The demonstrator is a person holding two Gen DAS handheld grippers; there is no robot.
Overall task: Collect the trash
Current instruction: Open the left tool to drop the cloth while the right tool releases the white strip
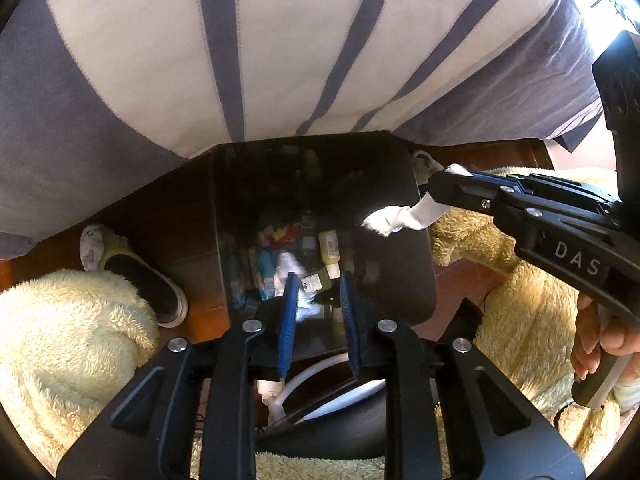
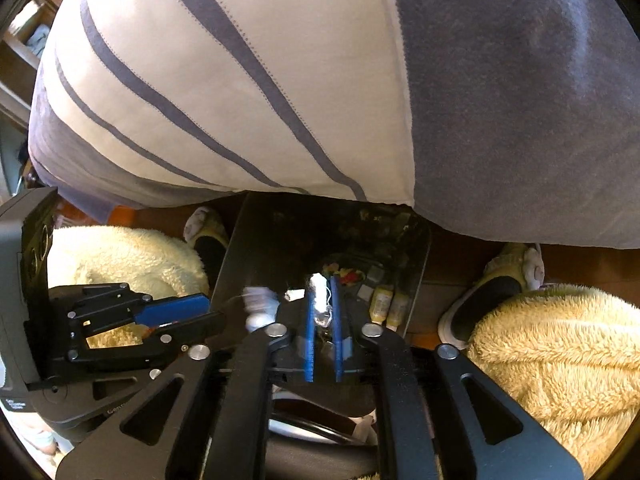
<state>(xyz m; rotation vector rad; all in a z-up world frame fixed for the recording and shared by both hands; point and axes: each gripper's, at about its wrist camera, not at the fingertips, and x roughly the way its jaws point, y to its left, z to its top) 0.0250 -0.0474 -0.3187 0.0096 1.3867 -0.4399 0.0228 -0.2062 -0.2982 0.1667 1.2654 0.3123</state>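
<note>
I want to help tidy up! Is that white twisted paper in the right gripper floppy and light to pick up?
Probably floppy: the white paper droops in a twist from the right gripper. Likely light too, since it looks thin and crumpled. It shouldn't roll, just flop into the black bin.

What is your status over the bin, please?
Left gripper open, loose tissue below it, over bin. Right gripper: twisted tissue between jaws, grip unclear. Nothing blocking.
</note>
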